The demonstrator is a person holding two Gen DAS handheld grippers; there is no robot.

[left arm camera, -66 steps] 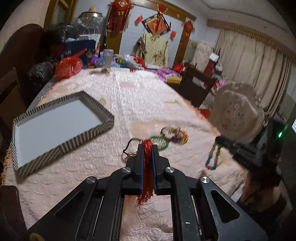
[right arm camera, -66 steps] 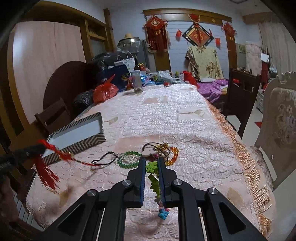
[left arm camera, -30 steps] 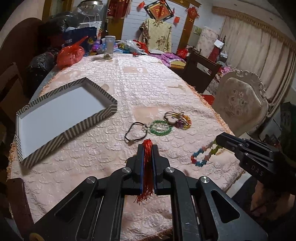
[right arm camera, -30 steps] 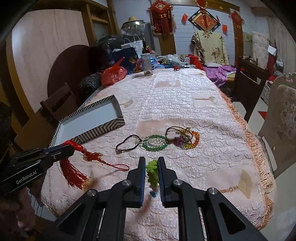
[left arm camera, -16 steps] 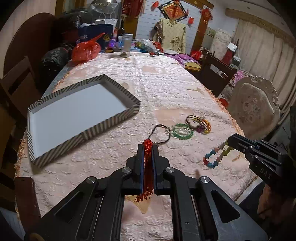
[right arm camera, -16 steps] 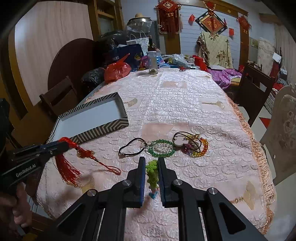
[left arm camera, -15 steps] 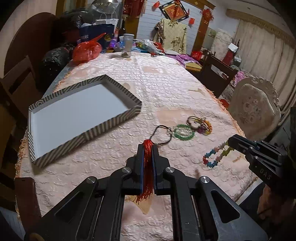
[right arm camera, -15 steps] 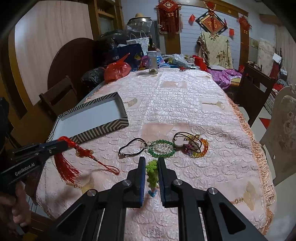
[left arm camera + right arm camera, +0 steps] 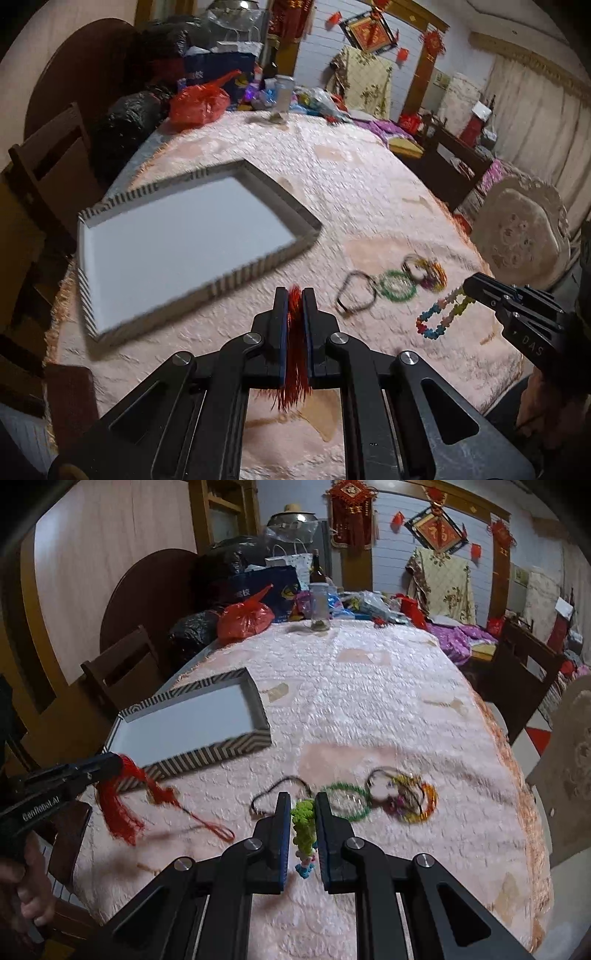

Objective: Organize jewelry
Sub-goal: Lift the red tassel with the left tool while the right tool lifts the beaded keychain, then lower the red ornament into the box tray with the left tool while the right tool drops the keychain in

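My left gripper (image 9: 294, 295) is shut on a red tassel charm (image 9: 294, 347), which hangs from it above the table's near left, as the right wrist view shows (image 9: 122, 801). A colourful bead bracelet (image 9: 303, 825) is pinched in my shut right gripper (image 9: 303, 801) and dangles over the tablecloth (image 9: 439, 314). The striped tray (image 9: 92, 314) with a white floor lies ahead of the left gripper, to the left. On the cloth lie a black cord loop (image 9: 354, 295), a green bead bracelet (image 9: 398, 285) and a tangle of mixed bracelets (image 9: 424, 268).
A pink quilted tablecloth (image 9: 369, 701) covers the long table. Bags, a jar (image 9: 319, 607) and clutter crowd its far end. Wooden chairs (image 9: 122, 672) stand on the left, a dark chair (image 9: 524, 672) and a padded chair (image 9: 517, 236) on the right.
Both grippers have moved left toward the tray with their pieces still held, so the tray now sits nearer the middle of each view. The jewelry on the cloth has not moved.
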